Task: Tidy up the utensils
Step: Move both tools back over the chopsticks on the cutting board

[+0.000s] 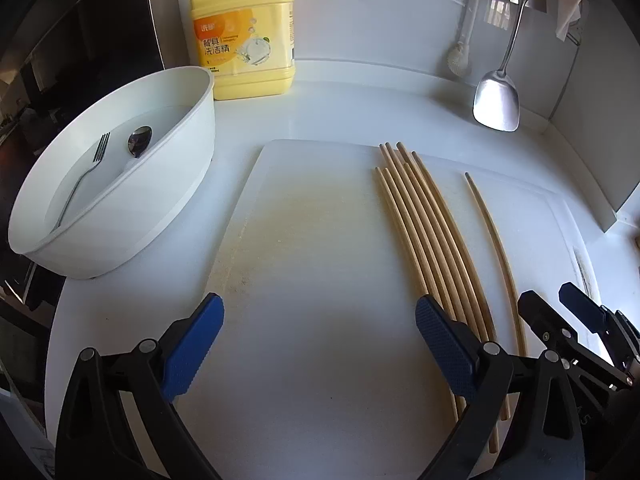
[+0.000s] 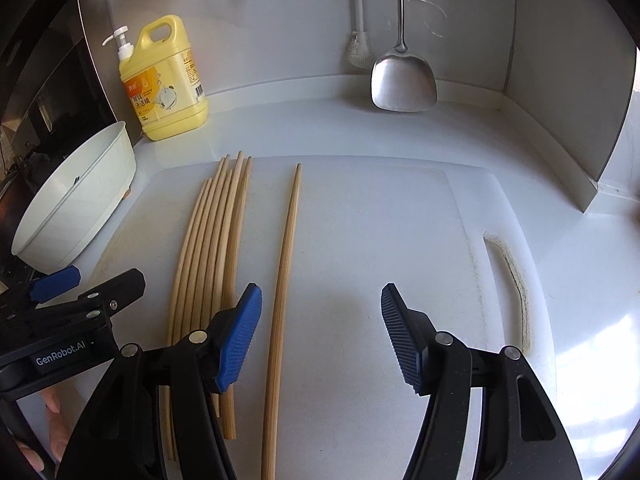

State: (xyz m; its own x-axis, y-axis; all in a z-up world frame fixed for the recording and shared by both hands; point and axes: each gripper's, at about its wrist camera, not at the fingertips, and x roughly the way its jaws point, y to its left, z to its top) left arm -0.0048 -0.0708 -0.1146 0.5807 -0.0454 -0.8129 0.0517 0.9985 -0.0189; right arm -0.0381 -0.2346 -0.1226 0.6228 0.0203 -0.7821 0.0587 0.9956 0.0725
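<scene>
Several wooden chopsticks (image 1: pixel 424 216) lie in a bundle on the white cutting board (image 1: pixel 312 264), and a single chopstick (image 1: pixel 494 240) lies apart to their right. The bundle (image 2: pixel 212 248) and the single chopstick (image 2: pixel 286 280) also show in the right wrist view. A white oval holder (image 1: pixel 120 216) at the left contains a fork (image 1: pixel 86 176) and a spoon (image 1: pixel 139 141). My left gripper (image 1: pixel 320 352) is open over the board, left of the bundle. My right gripper (image 2: pixel 322 332) is open, with the single chopstick between its fingers.
A yellow dish soap bottle (image 1: pixel 244 36) stands at the back by the holder. A metal spatula (image 1: pixel 498 96) and a white brush (image 1: pixel 460 56) hang on the back wall. A dark appliance (image 1: pixel 60 40) borders the left. The wall corner (image 2: pixel 600 120) closes the right.
</scene>
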